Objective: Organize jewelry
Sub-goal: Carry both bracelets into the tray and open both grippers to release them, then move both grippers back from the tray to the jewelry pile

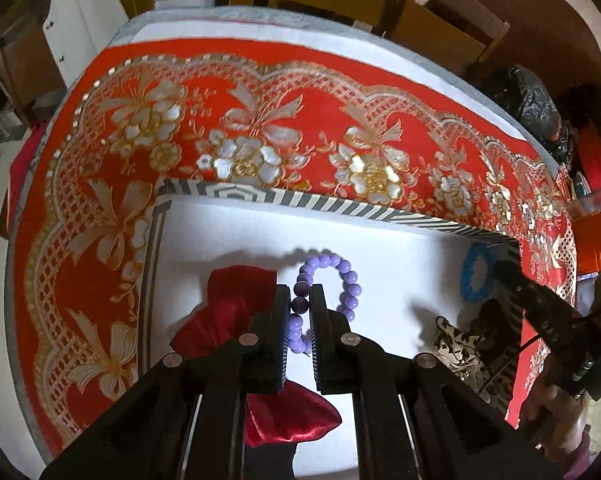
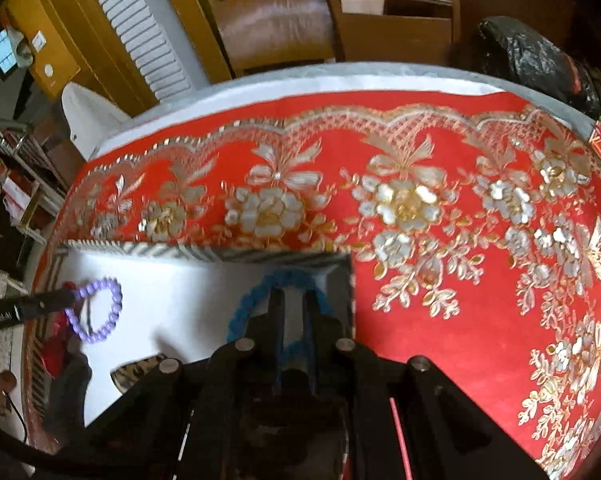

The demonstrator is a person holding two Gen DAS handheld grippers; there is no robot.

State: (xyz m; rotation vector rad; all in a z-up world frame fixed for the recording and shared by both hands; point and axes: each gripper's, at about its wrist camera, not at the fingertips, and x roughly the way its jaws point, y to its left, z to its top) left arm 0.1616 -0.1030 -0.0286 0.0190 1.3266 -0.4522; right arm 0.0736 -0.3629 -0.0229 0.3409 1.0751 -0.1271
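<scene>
Left wrist view: the left gripper (image 1: 299, 300) is being shown clenched on the purple bead bracelet (image 1: 327, 292), a loop of smooth, glossy round beads whose near strand is being pinched between the ribbed black pads. The loop is being displayed over the white floor of a shallow box (image 1: 380, 264) with a grey-and-white striped rim. At 9 o'clock of the gripper, a red satin pouch (image 1: 236, 300) is being seen, creased and shiny; a second fold of it is being seen below the pads. At 3 o'clock, a blue bracelet (image 1: 474, 276) of knobbly links is being held by the right gripper (image 1: 508, 276), beside a black-and-white patterned pouch (image 1: 460, 344).

Right wrist view: the right gripper (image 2: 292, 304) is being shown closed on the blue bracelet (image 2: 260, 292), near the box's corner at 1 o'clock. Open white floor is being left between the two bracelets. The box is being bordered from 12 to 3 o'clock by a red tablecloth (image 2: 480, 312) embossed with silver and gold flowers.
</scene>
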